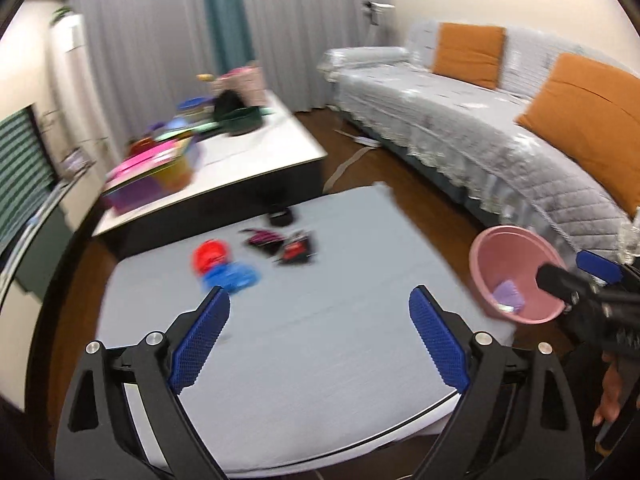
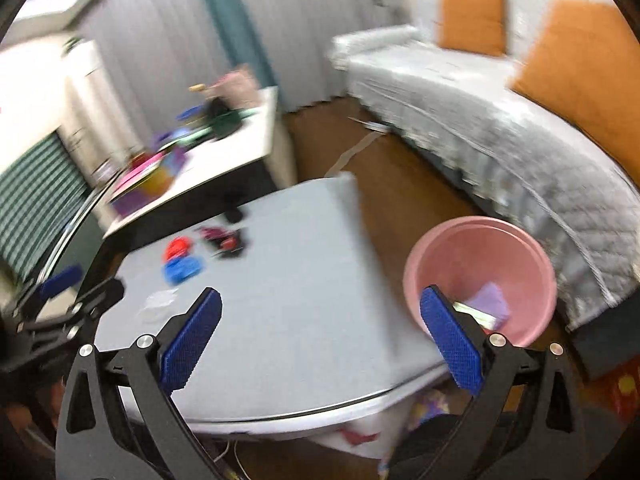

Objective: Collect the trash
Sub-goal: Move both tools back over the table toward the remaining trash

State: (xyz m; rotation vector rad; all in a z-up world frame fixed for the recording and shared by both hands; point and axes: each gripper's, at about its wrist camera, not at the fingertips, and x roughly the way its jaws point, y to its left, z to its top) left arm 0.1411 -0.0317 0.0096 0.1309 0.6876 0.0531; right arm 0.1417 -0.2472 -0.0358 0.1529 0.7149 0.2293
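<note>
Grey table (image 1: 320, 340), blurred wrappers (image 1: 280, 242), pink bin (image 2: 480, 272)

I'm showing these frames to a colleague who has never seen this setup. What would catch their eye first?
Probably the pink bin beside the table's right edge, with a purple scrap and other bits already inside. Next, the bright litter on the grey table: a red wrapper touching a blue one, with dark packets just beyond. Both the left gripper and the right gripper are open and empty.
</note>
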